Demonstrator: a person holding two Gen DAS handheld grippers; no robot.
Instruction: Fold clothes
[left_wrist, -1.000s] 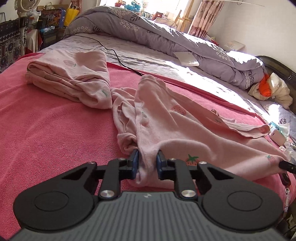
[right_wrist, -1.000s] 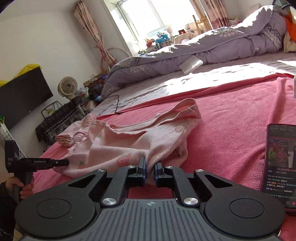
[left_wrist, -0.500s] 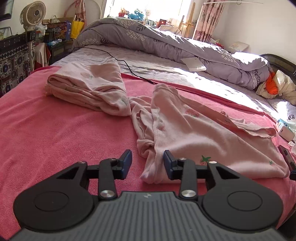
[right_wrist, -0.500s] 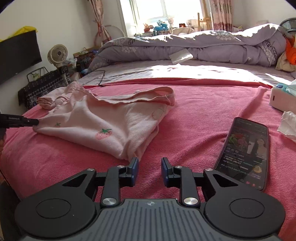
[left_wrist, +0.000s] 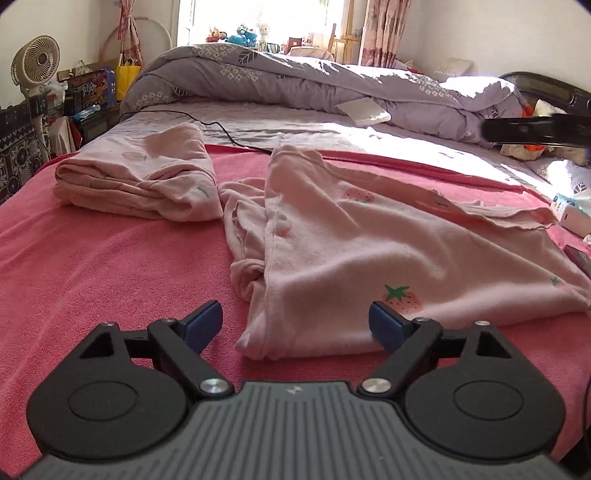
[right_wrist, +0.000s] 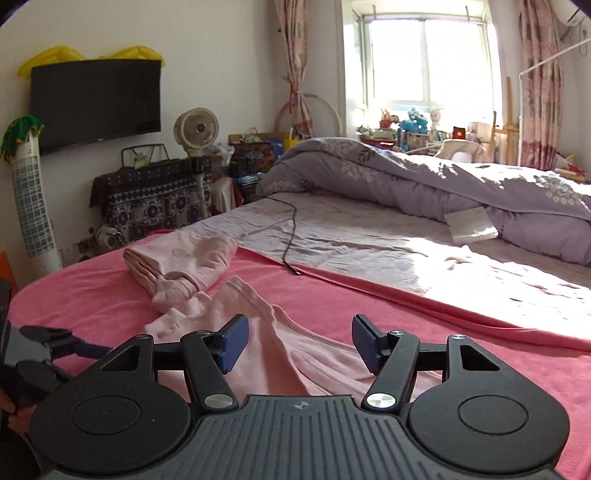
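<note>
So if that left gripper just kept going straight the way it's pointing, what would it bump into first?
Most likely the pink strawberry-print garment, lying on the red blanket right ahead of the open left gripper. Depth is hard to judge.

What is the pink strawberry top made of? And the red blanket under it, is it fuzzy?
The pink strawberry top looks like soft, thin cotton knit, matte: it sags into loose wrinkles and its hem is stitched. The red blanket looks like terry or fleece, with a fuzzy, nubbly surface and no shine, so probably fuzzy. The exact fibre cannot be told from the pictures.
</note>
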